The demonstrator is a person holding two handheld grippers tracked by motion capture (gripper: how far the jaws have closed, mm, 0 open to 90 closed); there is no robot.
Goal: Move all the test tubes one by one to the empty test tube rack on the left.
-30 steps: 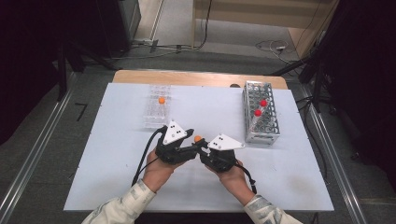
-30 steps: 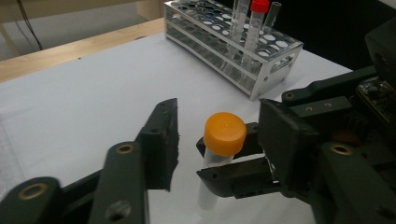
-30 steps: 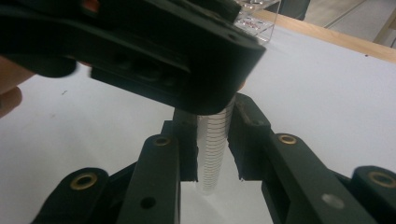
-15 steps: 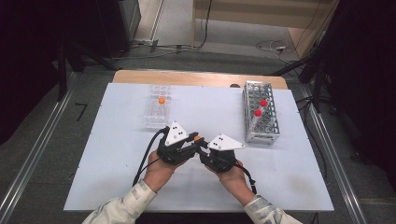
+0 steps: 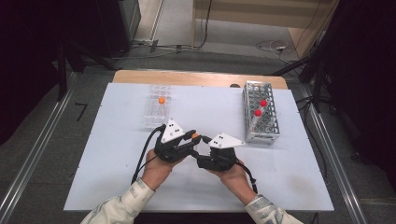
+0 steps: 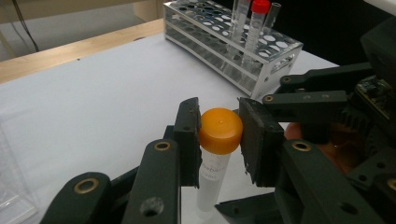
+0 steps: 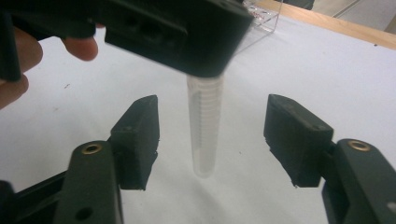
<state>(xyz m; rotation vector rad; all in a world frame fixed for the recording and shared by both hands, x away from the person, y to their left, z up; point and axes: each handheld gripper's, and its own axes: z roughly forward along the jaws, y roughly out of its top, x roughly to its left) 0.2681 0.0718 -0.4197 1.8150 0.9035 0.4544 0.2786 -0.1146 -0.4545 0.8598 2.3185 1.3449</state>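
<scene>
A clear plastic tube (image 6: 210, 179) with an orange screw cap (image 6: 220, 130) hangs upright over the white table. My left gripper (image 6: 219, 140) is shut on the cap, one pad pressed against each side. My right gripper (image 7: 212, 140) is open. Its jaws have just been opening and now stand wide on either side of the tube's body (image 7: 204, 130) without touching it. In the high view both grippers meet at the front middle of the table, the left gripper (image 5: 192, 139) around the orange cap (image 5: 195, 136) and the right gripper (image 5: 200, 151) just below it.
A metal tube rack (image 5: 261, 112) with two red-capped tubes (image 5: 263, 103) stands at the right. A clear plastic rack (image 5: 156, 107) with one orange-capped tube (image 5: 161, 100) stands at the back left. The white table top (image 5: 116, 154) is bare around the hands.
Both hands have stayed where they were at the front middle. The high view is too small to show the jaws moving.
</scene>
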